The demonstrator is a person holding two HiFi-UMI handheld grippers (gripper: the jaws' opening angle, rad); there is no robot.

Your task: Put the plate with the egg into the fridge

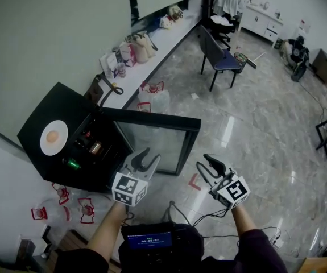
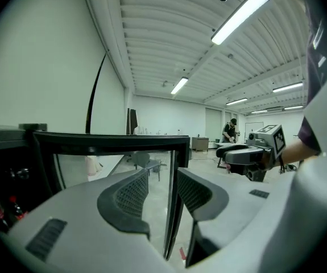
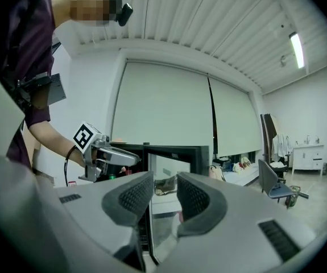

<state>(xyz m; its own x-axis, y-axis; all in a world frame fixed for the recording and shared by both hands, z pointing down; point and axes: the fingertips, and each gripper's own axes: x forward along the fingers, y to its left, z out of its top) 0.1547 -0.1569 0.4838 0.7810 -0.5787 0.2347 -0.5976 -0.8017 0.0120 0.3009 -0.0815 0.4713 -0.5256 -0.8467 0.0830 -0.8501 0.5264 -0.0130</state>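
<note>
Currently: door (image 1: 152, 144) open | plate (image 1: 61, 131) with egg (image 1: 52, 136) atop fridge (image 1: 66, 104), not yet inside | left claw (image 1: 150, 155), right claw (image 1: 204, 161) spread, empty.

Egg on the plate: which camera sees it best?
The head view: it looks down on the egg, on its white plate atop the black fridge. Both gripper views face the open glass door; no egg shows there.

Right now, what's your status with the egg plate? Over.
Both open, empty: left gripper, right gripper. The plate with egg atop the fridge, untouched. Its glass door open, nothing blocking.
</note>
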